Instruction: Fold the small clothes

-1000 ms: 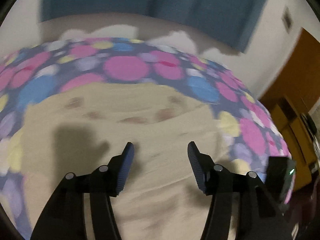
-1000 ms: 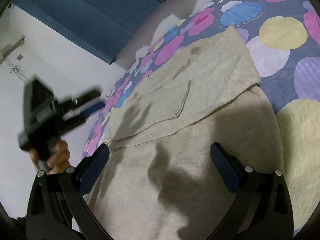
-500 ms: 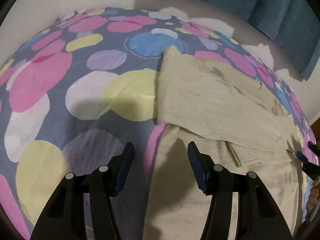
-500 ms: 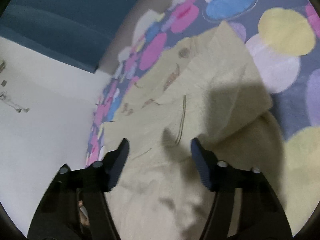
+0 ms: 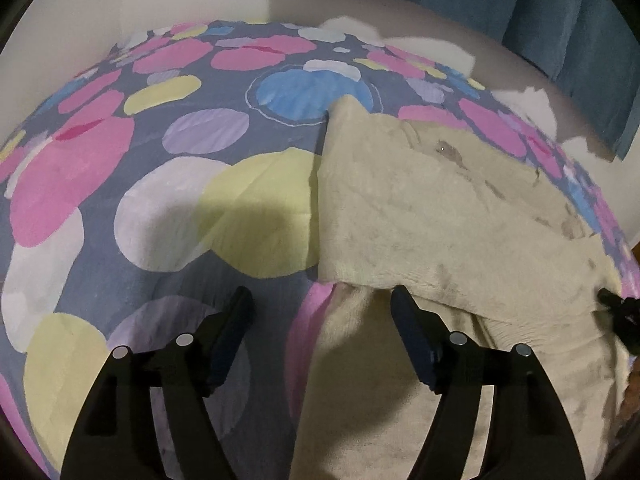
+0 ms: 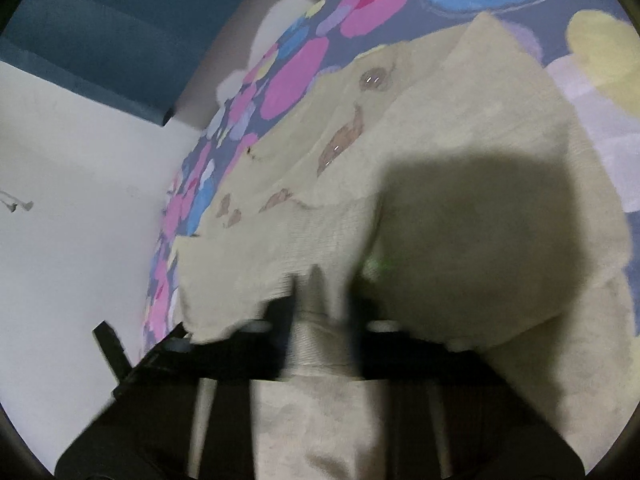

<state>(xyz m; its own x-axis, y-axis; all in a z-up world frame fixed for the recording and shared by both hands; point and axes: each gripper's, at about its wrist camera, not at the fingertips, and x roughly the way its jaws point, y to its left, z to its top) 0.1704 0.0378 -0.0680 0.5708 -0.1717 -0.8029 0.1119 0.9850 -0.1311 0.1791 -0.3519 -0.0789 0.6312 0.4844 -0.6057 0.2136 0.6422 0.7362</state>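
On my left wrist view the bedsheet (image 5: 168, 184) fills the left half, dark blue-grey with big pink, yellow, lilac and blue spots. My left gripper (image 5: 322, 312) hangs over it with its jaws spread and opening at this moment; nothing is pinched between them. Its left finger sits over the bare sheet, its right finger over the near left edge of the beige garment (image 5: 440, 216), so the gap between them straddles that edge. The garment lies flat on the sheet, taking up the right half of this view, with one layer folded across the part nearest me and a few small brown marks near its far end. Past the bed I see a pale wall and a blue curtain (image 5: 540, 8). At the far right edge a dark tip of my other tool pokes in at the garment's right side.

On my right wrist view, which is blurred, my right gripper (image 6: 316, 292) is pressed together on a raised fold of the same garment (image 6: 460, 160), the cloth bunched between the fingers. A heavy shadow covers the cloth to the right
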